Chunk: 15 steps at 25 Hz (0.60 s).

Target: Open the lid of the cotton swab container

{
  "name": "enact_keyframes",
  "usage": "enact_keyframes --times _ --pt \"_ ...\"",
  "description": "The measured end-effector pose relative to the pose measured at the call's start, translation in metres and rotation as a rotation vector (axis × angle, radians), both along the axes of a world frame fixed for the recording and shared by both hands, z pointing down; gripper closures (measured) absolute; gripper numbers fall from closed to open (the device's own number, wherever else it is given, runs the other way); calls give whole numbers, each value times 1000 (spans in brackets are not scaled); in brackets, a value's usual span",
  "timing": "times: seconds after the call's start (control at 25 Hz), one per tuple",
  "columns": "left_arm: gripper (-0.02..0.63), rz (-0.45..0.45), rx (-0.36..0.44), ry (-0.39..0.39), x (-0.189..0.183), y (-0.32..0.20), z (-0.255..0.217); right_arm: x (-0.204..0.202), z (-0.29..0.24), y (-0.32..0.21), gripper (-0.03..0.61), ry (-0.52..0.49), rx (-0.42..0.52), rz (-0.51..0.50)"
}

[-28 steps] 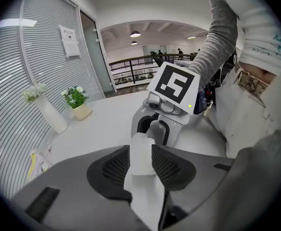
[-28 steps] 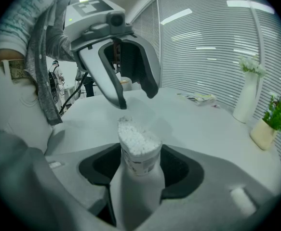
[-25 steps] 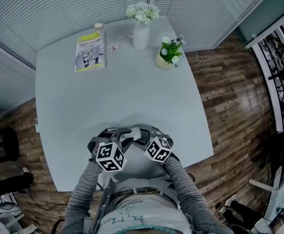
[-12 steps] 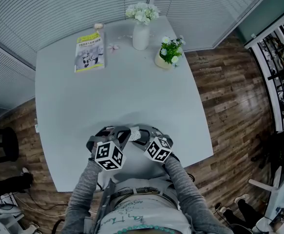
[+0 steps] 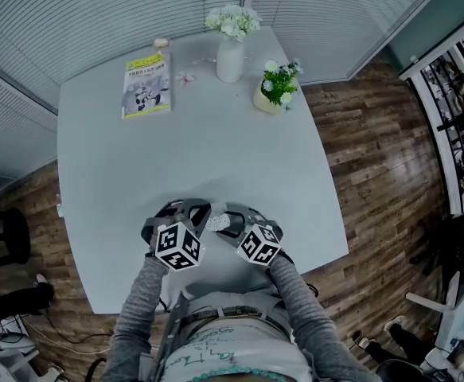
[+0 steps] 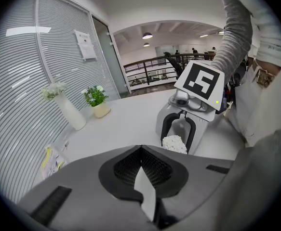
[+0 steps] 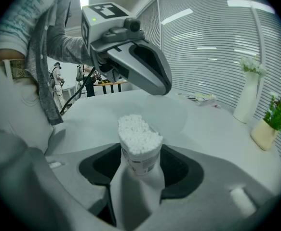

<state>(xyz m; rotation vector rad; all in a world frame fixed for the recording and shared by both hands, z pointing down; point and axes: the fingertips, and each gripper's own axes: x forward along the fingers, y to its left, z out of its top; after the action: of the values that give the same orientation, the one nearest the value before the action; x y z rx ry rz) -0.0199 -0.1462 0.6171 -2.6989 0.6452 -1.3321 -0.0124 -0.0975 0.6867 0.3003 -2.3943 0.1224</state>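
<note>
My right gripper (image 7: 139, 154) is shut on the cotton swab container (image 7: 139, 143), a small white tub held upright. Its top is uncovered and packed with white swab heads (image 5: 218, 223). It hangs just over the near edge of the table, in front of the person's body. My left gripper (image 6: 141, 150) sits close on the container's left, and the container (image 6: 175, 144) faces it between the right gripper's fingers. The left jaws have just been closing. They now pinch a thin pale piece (image 6: 145, 192), which looks like the lid. In the right gripper view the left gripper (image 7: 161, 87) hovers above and behind the swabs.
The pale grey table (image 5: 136, 173) carries a white vase of flowers (image 5: 232, 54), a small potted plant (image 5: 276, 87), a booklet (image 5: 146, 84) and a tiny pink thing (image 5: 186, 76), all at its far end. Wooden floor lies to the right and blinds stand behind.
The left gripper has shifted a little away from the person, and its fingers have drawn together. The right gripper and the container have stayed put.
</note>
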Motion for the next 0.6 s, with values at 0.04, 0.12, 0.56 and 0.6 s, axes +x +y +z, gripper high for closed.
enact_keyframes --times 0.04,0.12,0.56,0.6 --pt "615 -4 0 0 0 -1 1 0 0 0 325 -1 0 0" --pt "615 -11 -1 -3 -1 -4 3 0 0 0 325 -5 -4 1" --pt "615 -26 -18 -60 -1 -13 30 1 10 2 324 23 -47 22" --pt "615 -32 -28 -57 -1 -14 33 1 11 2 324 22 -50 23"
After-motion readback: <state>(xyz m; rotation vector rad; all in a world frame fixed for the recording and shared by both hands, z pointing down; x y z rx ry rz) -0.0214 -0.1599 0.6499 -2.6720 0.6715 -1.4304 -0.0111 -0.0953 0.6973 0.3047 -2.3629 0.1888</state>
